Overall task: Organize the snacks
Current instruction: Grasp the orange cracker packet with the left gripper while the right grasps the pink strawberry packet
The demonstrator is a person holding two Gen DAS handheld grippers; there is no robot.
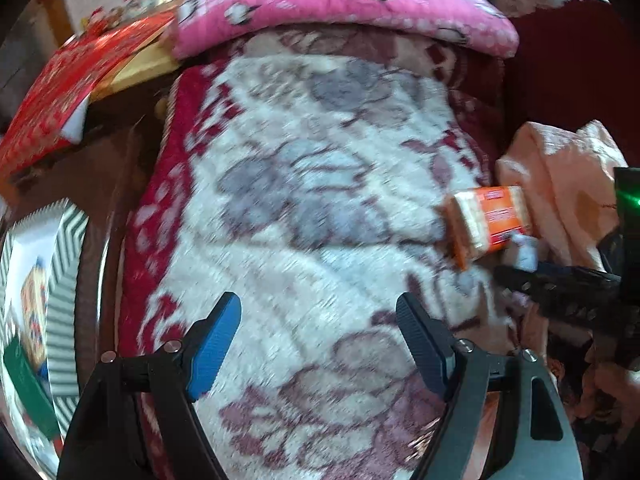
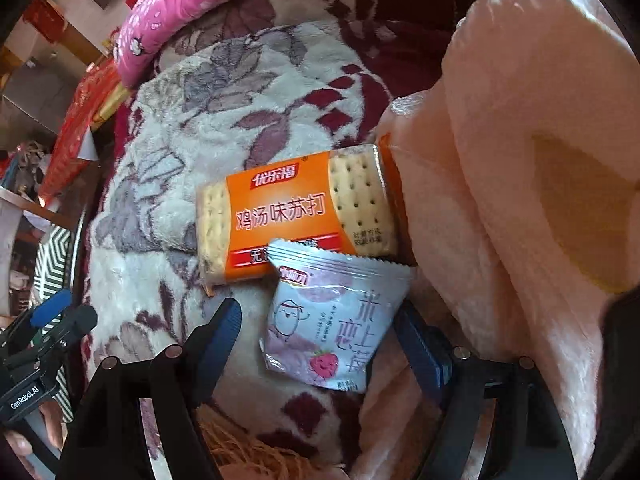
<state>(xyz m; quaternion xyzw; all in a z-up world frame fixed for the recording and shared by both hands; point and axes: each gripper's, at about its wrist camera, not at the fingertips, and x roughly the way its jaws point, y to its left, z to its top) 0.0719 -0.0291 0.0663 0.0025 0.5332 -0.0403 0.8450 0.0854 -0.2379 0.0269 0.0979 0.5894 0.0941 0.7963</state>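
Note:
An orange soda-cracker pack [image 2: 296, 216] lies on the flowered blanket [image 2: 168, 184]. A small pale purple snack packet [image 2: 328, 324] lies against its near edge. My right gripper [image 2: 320, 332] is open, its blue fingers on either side of the purple packet, not closed on it. In the left wrist view the cracker pack [image 1: 490, 222] and the purple packet [image 1: 524, 250] show at the right, with the right gripper's black finger [image 1: 560, 280] just below them. My left gripper [image 1: 320, 332] is open and empty above the blanket [image 1: 304, 200].
A peach fleece cloth [image 2: 520, 160] is bunched at the right of the snacks. A pink patterned pillow [image 1: 340, 4] lies at the far end. A red box [image 1: 68, 80] and a striped box [image 1: 44, 300] sit off the bed's left side.

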